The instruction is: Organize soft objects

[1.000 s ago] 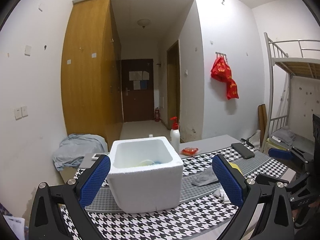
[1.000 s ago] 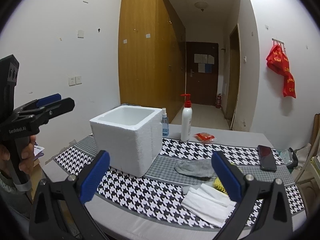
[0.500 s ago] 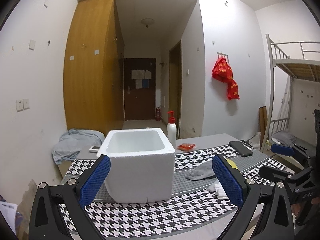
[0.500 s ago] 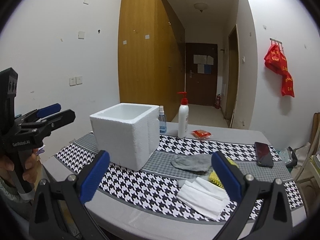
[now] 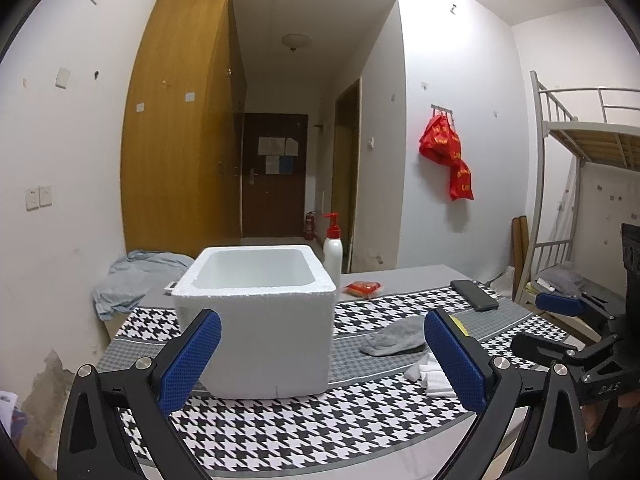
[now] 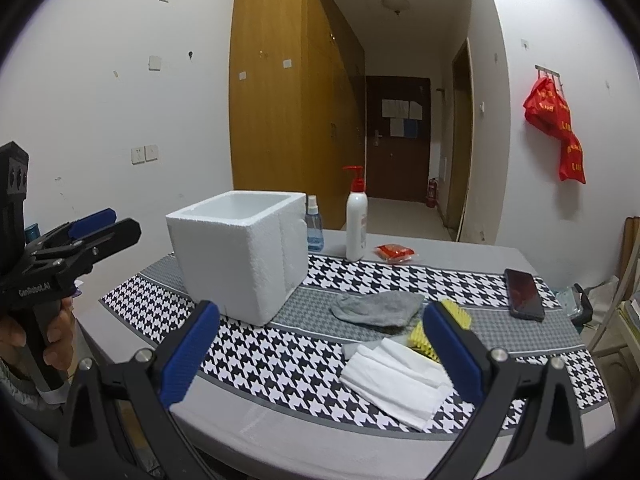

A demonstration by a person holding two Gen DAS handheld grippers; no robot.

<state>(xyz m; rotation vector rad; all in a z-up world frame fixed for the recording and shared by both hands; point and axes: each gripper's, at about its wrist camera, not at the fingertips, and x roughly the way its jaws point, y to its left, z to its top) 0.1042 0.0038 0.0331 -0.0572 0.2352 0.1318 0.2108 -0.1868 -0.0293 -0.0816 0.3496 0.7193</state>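
Grey sock point(image 6: 378, 309) lies beyond the parted, empty jaws.

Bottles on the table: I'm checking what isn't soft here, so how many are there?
2. A white pump bottle with a red top stands behind the foam box, and a small blue spray bottle stands beside the box's far corner. Others may be hidden behind the box.

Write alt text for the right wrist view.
An open claw hangs over a houndstooth-clothed table, aimed at a white foam box, a grey sock, a yellow brush and folded white cloths. At far left, a hand holds the other claw.
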